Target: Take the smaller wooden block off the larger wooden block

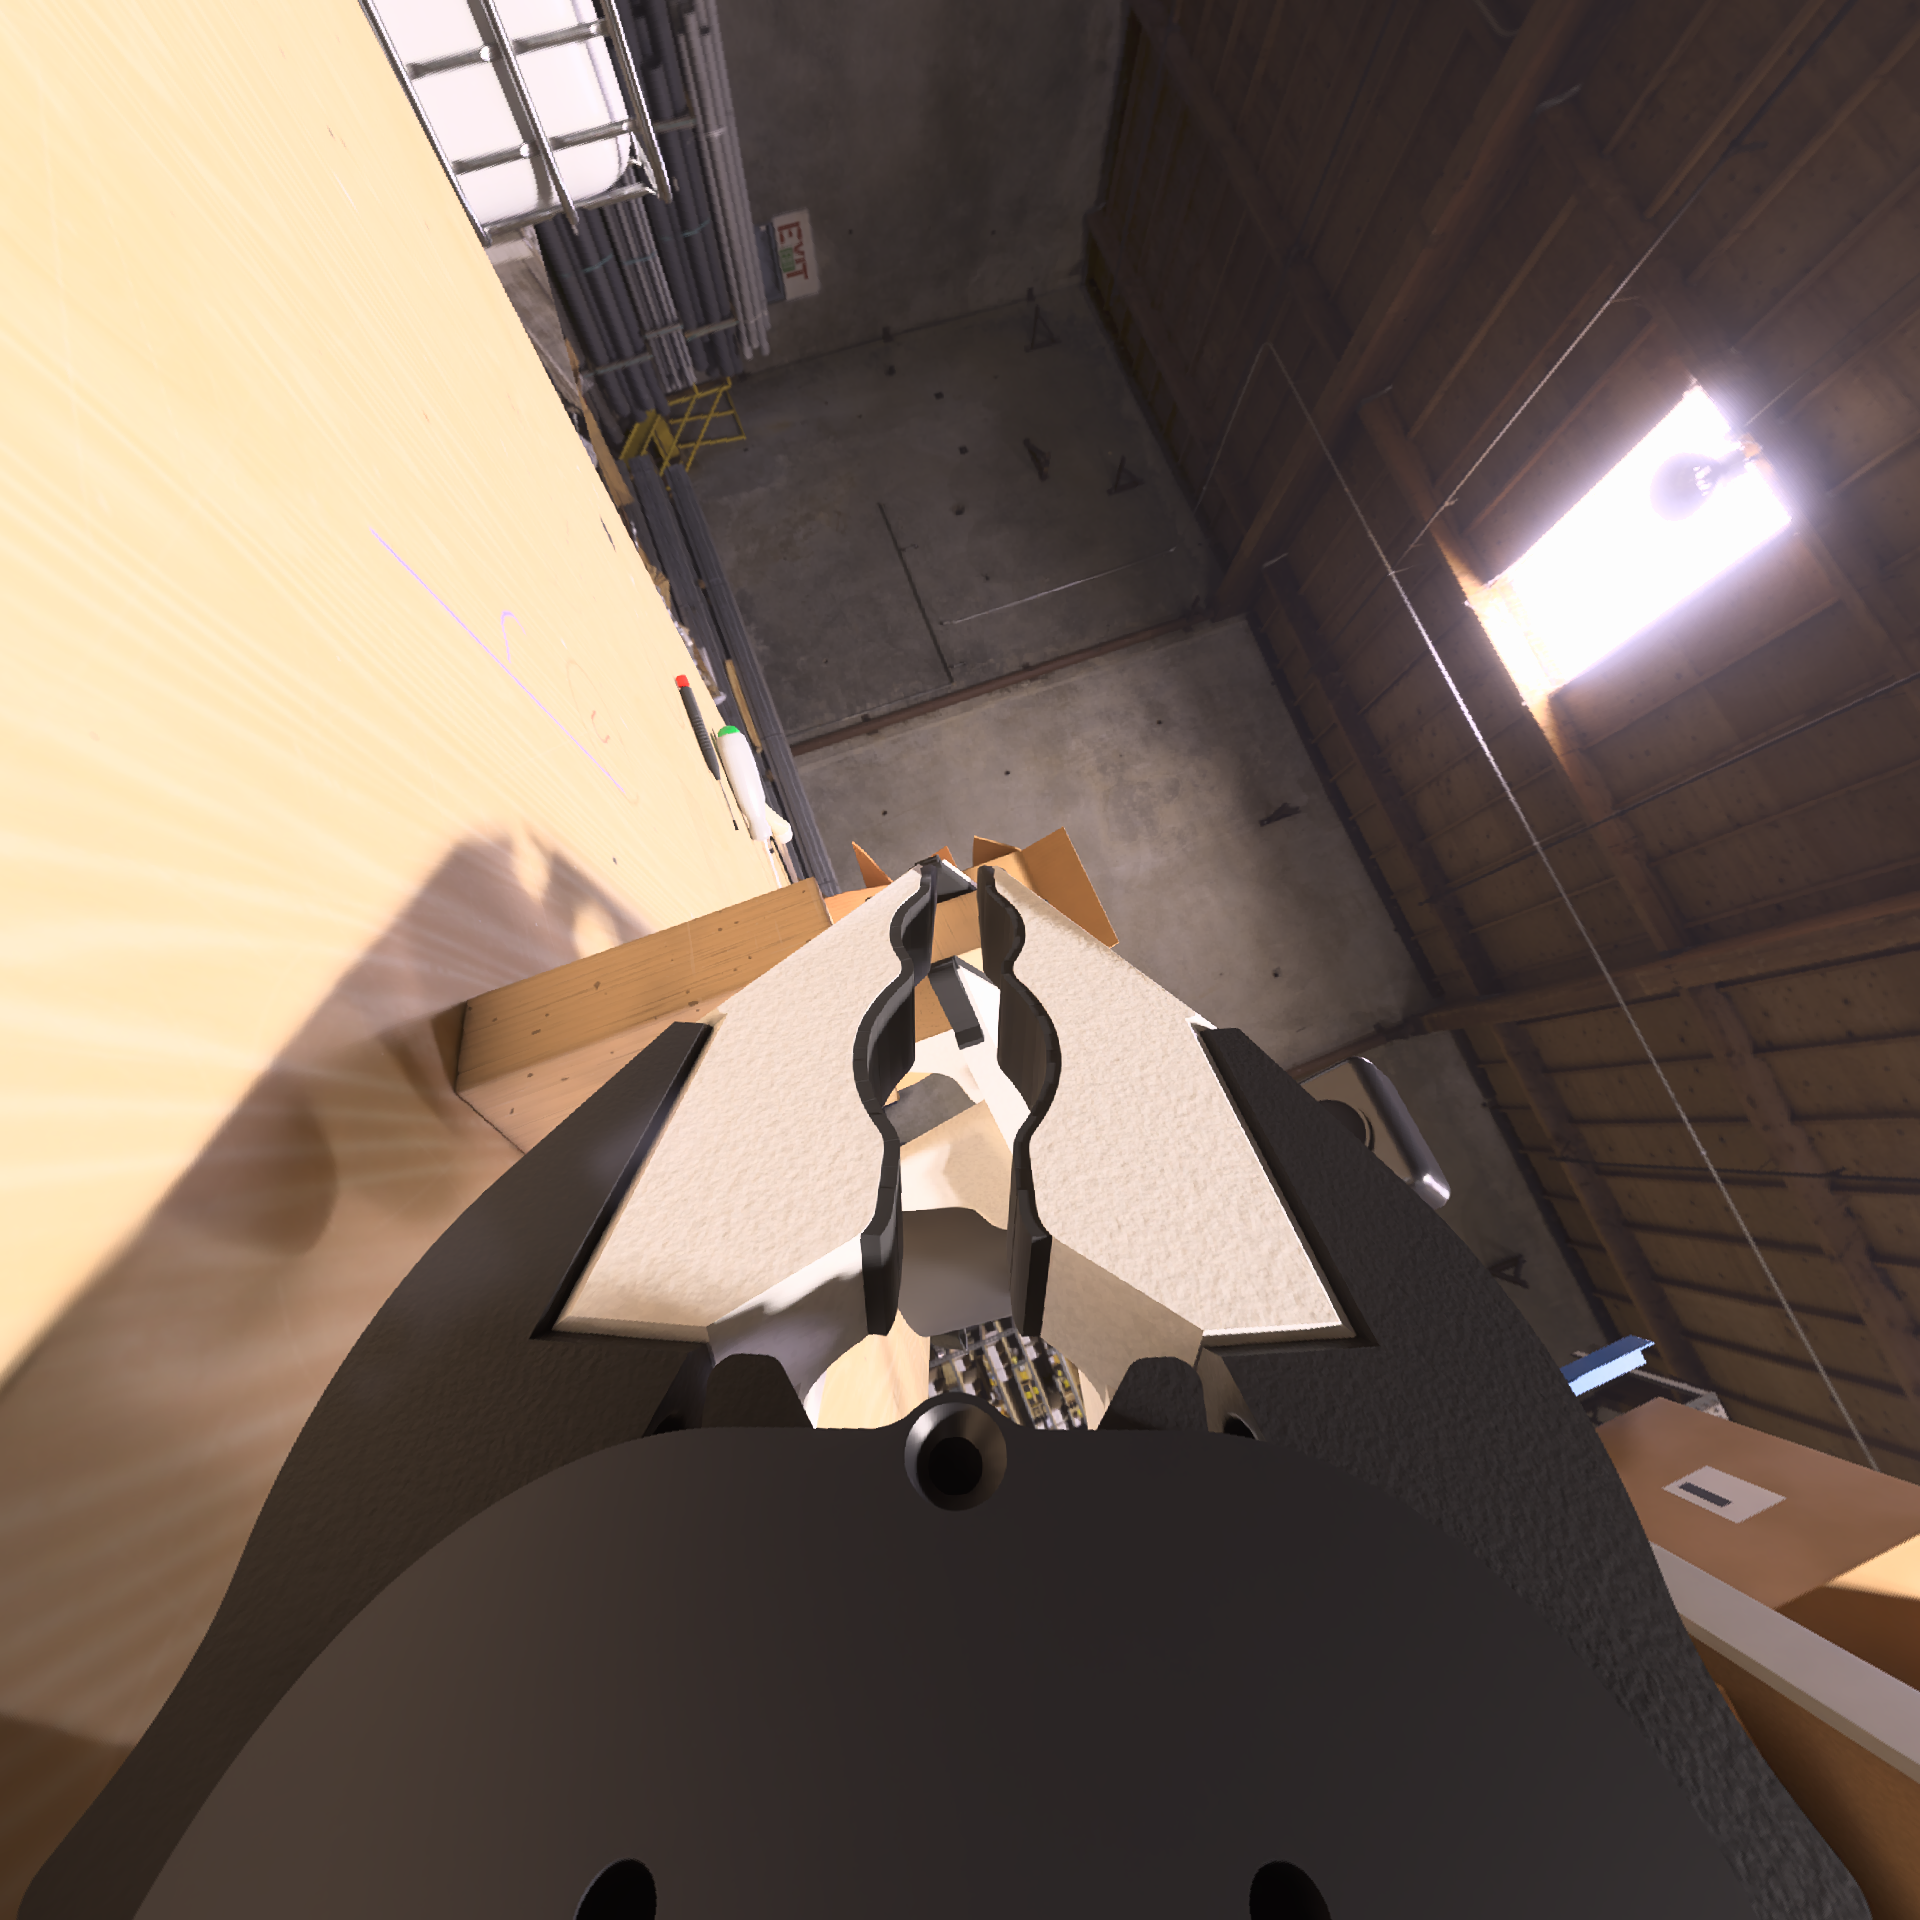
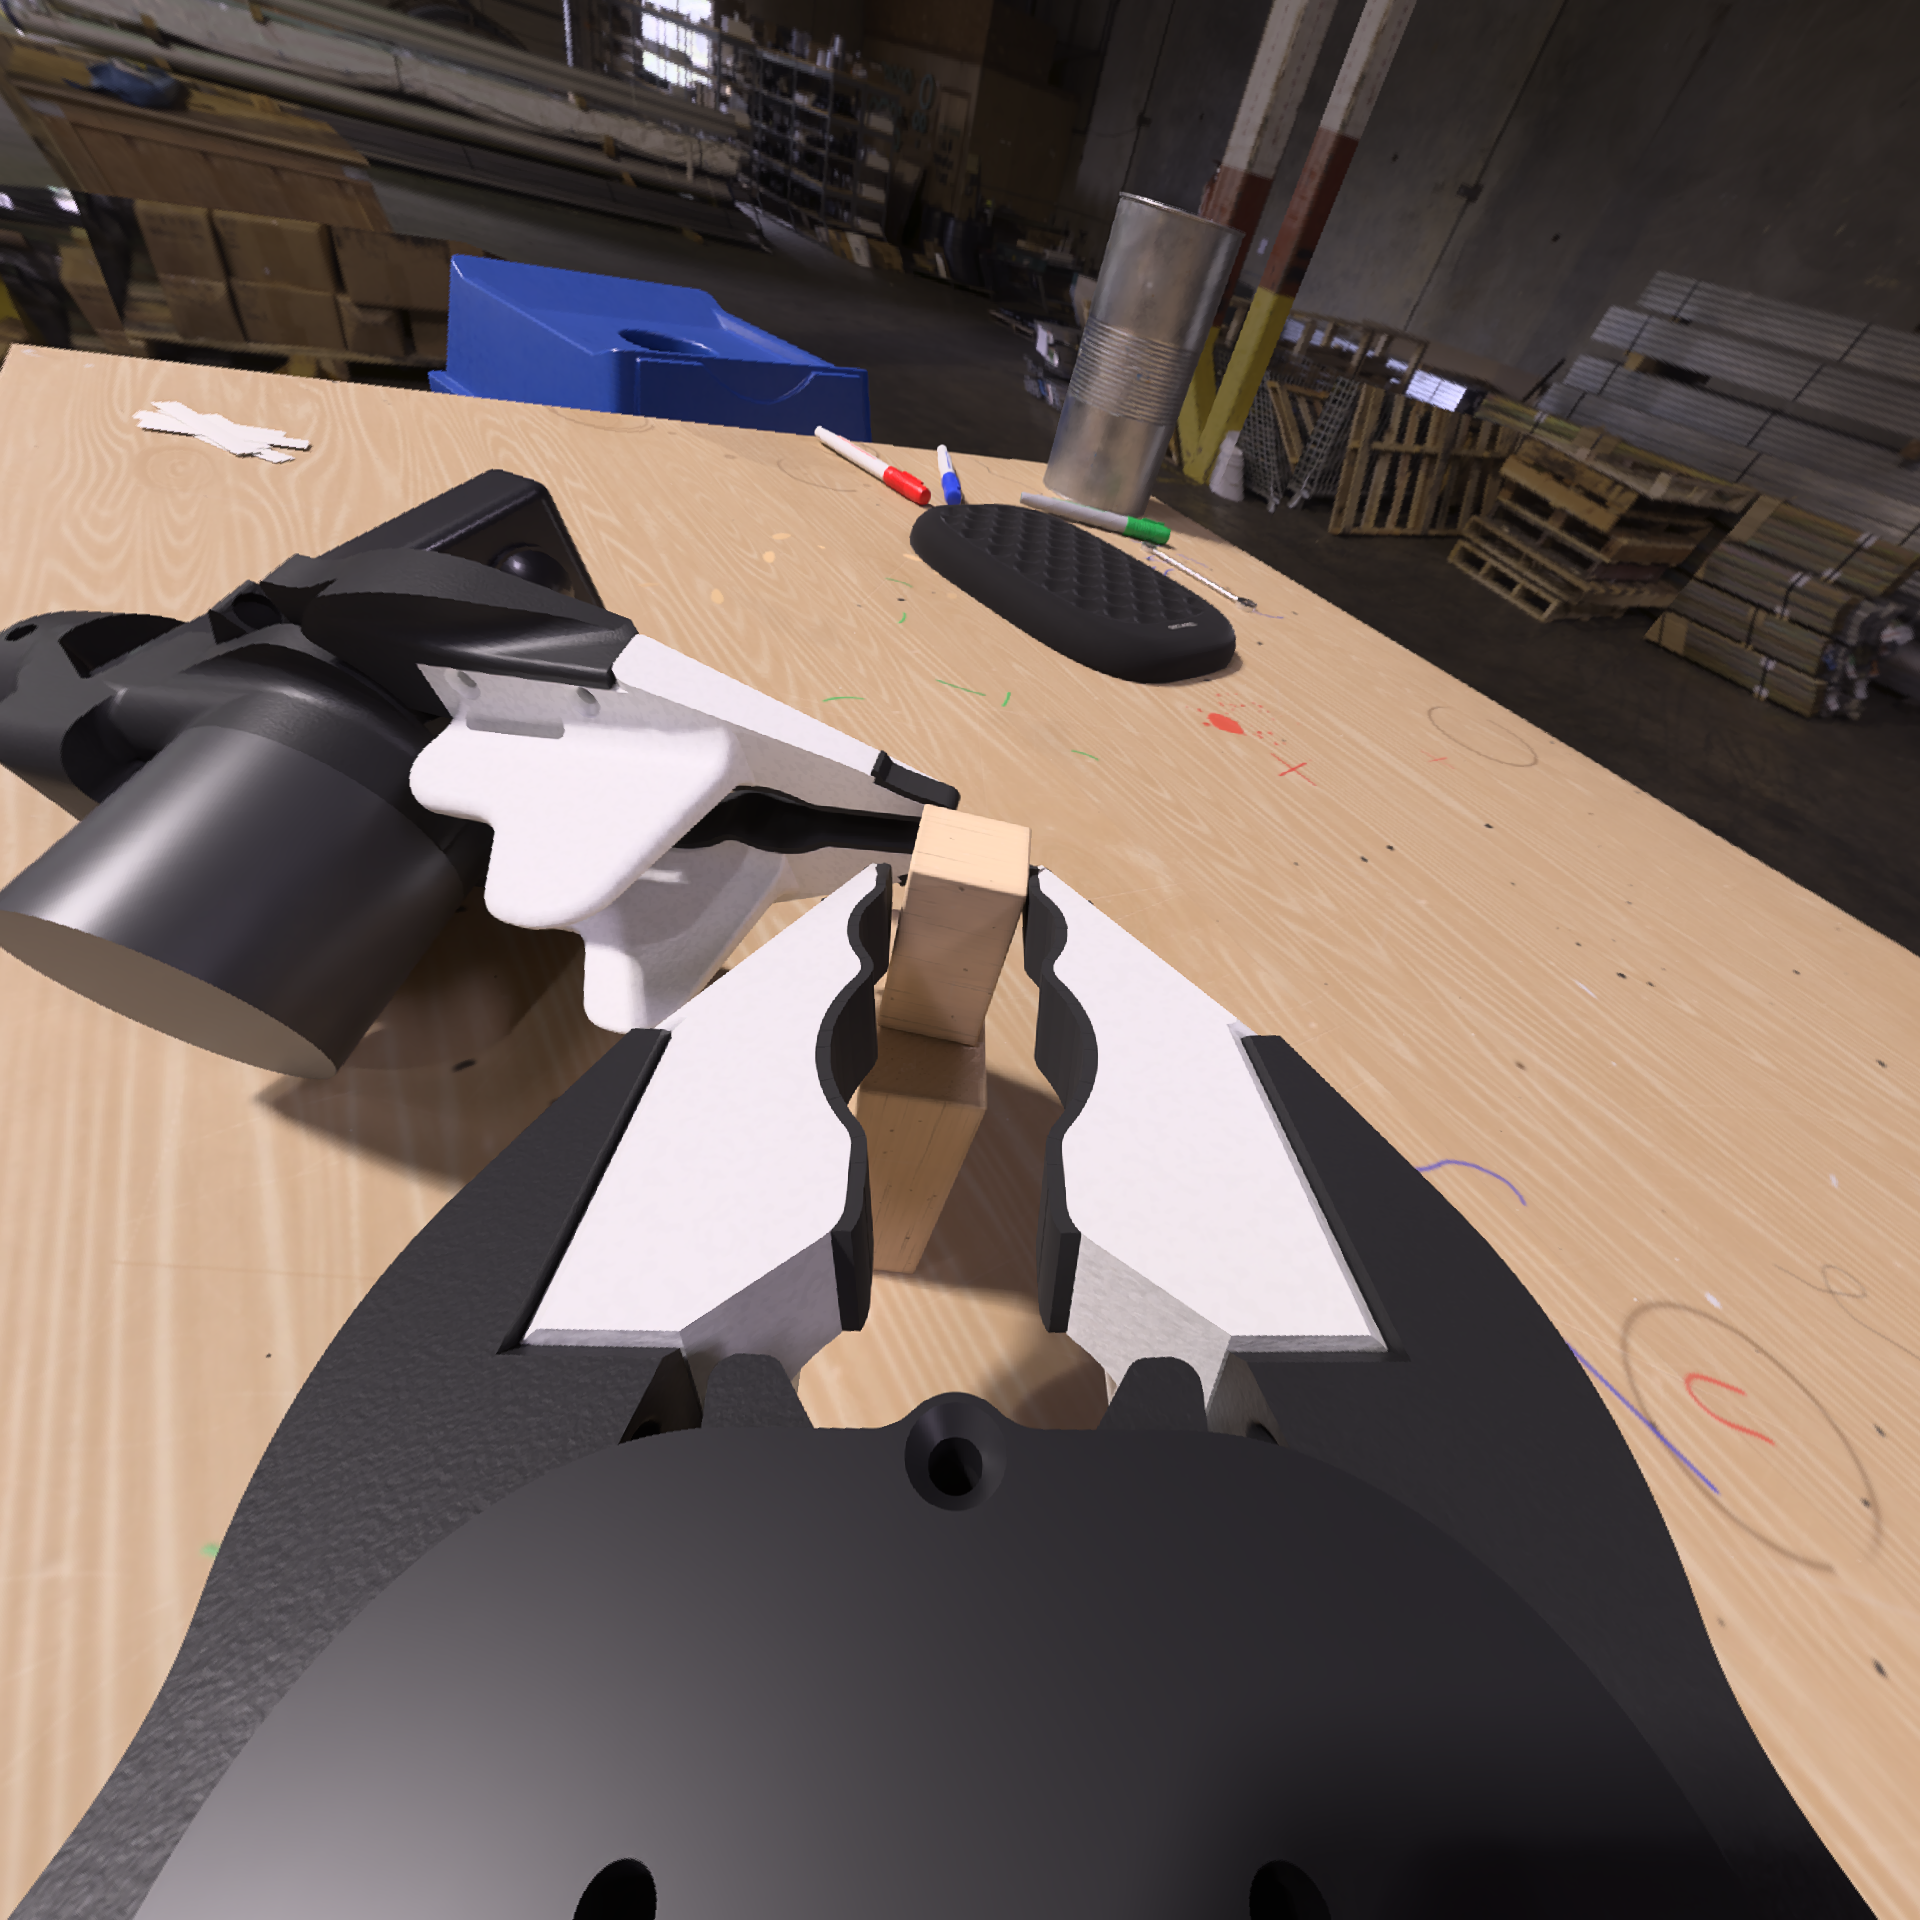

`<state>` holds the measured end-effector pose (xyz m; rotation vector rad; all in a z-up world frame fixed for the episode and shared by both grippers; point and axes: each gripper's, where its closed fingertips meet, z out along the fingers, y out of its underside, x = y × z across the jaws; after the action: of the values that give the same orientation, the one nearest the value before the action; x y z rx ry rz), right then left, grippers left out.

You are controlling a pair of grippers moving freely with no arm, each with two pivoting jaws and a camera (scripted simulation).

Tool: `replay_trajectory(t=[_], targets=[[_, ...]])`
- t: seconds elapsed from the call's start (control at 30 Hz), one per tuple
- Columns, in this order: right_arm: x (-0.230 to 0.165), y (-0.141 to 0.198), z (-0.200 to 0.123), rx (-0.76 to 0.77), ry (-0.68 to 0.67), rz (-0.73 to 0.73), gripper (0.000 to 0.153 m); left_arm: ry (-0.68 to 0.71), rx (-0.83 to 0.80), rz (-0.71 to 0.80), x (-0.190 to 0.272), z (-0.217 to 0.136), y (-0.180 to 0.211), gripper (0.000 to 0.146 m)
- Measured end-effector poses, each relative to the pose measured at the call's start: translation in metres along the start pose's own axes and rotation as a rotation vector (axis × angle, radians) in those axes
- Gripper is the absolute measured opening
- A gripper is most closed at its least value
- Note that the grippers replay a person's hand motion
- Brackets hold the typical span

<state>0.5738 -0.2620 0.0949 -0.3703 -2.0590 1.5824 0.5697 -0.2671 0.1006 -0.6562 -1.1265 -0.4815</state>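
Observation:
In the right wrist view, the smaller wooden block (image 2: pixel 961 904) stands slightly tilted on top of the larger wooden block (image 2: pixel 914 1153), which is upright on the plywood table (image 2: pixel 1351 987). My right gripper (image 2: pixel 958 883) is shut on the smaller block, with a pad against each side. My left gripper (image 2: pixel 904 805) lies on its side at the left, its tips against the smaller block's upper left corner. In the left wrist view, the left gripper (image 1: pixel 956 881) is shut with nothing between its fingers. The larger block (image 1: pixel 623 997) lies just left of them.
At the table's far side are a black oval pad (image 2: pixel 1070 592), a tall metal can (image 2: pixel 1143 353), red (image 2: pixel 873 468), blue (image 2: pixel 948 478) and green (image 2: pixel 1101 516) markers, and a white paper scrap (image 2: pixel 218 428). A blue bin (image 2: pixel 644 343) stands beyond the edge.

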Motion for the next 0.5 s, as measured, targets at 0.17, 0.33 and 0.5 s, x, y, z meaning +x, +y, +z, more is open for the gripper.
replay_trajectory(t=[0.17, 0.33, 0.5], targets=[[0.0013, -0.0015, -0.0017, 0.019, 0.007, -0.012, 0.023, 0.003, 0.008, 0.014, 0.0014, -0.0008, -0.0010, 0.007], [0.0021, -0.0044, -0.0036, 0.044, 0.032, -0.050, 0.022, 0.007, 0.003, 0.036, 0.0038, -0.0008, -0.0006, 0.008], [0.0028, -0.0069, -0.0057, 0.070, 0.026, -0.051, 0.022, 0.023, -0.012, 0.046, 0.0073, -0.0004, -0.0011, 0.008]])
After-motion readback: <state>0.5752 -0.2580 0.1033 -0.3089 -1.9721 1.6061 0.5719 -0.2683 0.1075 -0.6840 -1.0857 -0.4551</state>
